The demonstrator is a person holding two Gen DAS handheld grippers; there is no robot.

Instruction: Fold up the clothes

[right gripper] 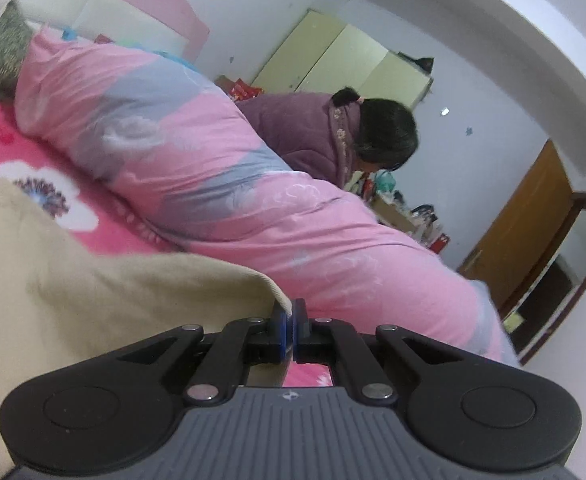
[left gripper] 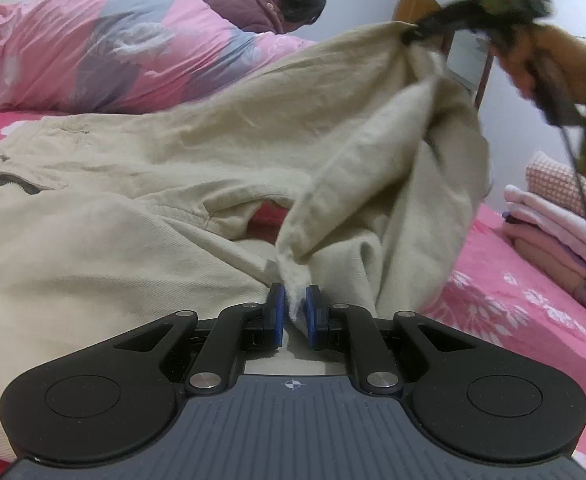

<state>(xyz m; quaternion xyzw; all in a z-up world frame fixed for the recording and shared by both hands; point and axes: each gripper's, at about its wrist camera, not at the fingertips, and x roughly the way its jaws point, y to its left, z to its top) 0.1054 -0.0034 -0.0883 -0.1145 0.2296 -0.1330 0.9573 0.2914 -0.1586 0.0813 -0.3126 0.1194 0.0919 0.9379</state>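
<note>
My left claw pinches a folded edge of the beige cotton garment, which lies spread over the bed's pink floral sheet. My right claw is clamped on another corner of it, lifted above the bed beside the rolled pink-and-grey quilt.

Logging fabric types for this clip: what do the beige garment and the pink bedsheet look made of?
Beige garment: looks like matte cotton twill or canvas, with a visible diagonal weave and stiff creases where the left gripper pinches it. Pink bedsheet: seemingly thin printed cotton or a blend, flat, matte, white floral print; exact fibre unclear.
</note>
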